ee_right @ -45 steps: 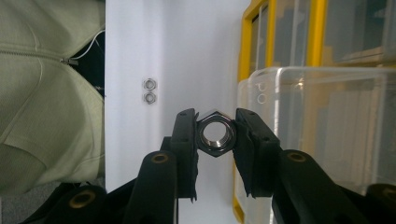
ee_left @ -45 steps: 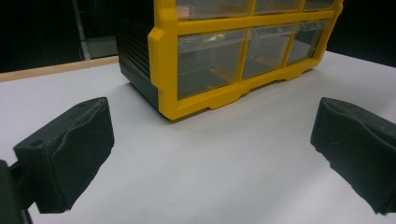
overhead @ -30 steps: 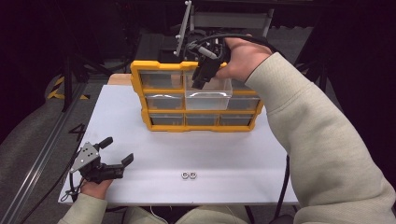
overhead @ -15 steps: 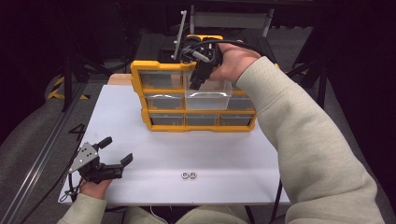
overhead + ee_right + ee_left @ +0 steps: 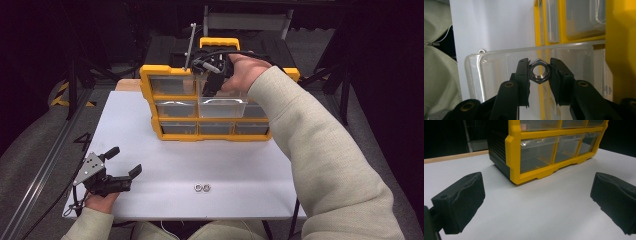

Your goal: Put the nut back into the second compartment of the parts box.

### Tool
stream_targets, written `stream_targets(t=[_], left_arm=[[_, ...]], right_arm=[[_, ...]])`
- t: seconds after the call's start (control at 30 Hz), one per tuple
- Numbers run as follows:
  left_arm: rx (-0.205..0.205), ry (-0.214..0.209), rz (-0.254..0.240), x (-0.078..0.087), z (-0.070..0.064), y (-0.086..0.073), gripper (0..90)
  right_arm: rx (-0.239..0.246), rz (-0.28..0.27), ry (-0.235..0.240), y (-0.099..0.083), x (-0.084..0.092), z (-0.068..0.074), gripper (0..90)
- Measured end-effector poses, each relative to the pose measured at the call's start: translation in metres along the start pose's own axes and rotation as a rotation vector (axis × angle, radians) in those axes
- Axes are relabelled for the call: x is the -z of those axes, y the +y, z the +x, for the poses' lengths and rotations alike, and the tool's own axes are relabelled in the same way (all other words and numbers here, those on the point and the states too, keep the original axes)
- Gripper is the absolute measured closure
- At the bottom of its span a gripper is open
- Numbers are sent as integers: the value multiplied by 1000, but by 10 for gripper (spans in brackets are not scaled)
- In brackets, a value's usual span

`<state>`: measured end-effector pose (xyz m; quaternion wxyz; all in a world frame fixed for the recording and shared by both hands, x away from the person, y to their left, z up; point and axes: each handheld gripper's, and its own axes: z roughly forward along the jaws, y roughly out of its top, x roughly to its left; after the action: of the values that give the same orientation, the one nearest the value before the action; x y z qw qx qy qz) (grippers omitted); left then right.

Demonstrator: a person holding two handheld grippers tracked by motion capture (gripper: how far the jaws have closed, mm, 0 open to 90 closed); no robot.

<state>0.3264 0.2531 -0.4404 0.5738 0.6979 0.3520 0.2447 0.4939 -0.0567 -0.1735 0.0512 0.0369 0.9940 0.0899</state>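
Lighting's pretty uneven: the white table [image 5: 240, 165] is lit brightly from above while everything around it drops to near black. Soft shadows sit under the yellow organizer [image 5: 210, 135]. Its clear drawers [image 5: 537, 153] catch small glare streaks. In the right gripper view the hex nut [image 5: 539, 70] is sharp, the background soft and a bit washed out.
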Motion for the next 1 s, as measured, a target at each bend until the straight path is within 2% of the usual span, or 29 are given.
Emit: stream_targets(t=[0.23,0.47,0.6,0.8,0.83,0.87,0.9,0.97,1.0], left_arm=[[-2,1,-1,0,0,0,2],[2,4,-4,1,0,0,2],[10,5,-6,0,0,0,2],[10,5,-4,0,-1,0,2],[11,4,-4,0,-1,0,2],[11,4,-3,0,-1,0,2],[7,4,-2,0,-1,0,2],[7,5,-1,0,0,0,2],[7,4,6,-1,-1,0,2]], right_arm=[[2,2,18,2,-8,-1,696],[4,-2,19,2,-8,-1,693],[3,-21,13,1,-4,1,643],[4,-52,-27,-5,13,8,620],[-4,-67,-45,-9,23,12,618],[-4,-67,-45,-9,23,12,618],[6,-78,-62,-11,29,14,615],[-8,-110,-70,-16,42,18,598],[-10,-115,-90,-20,52,23,566]])
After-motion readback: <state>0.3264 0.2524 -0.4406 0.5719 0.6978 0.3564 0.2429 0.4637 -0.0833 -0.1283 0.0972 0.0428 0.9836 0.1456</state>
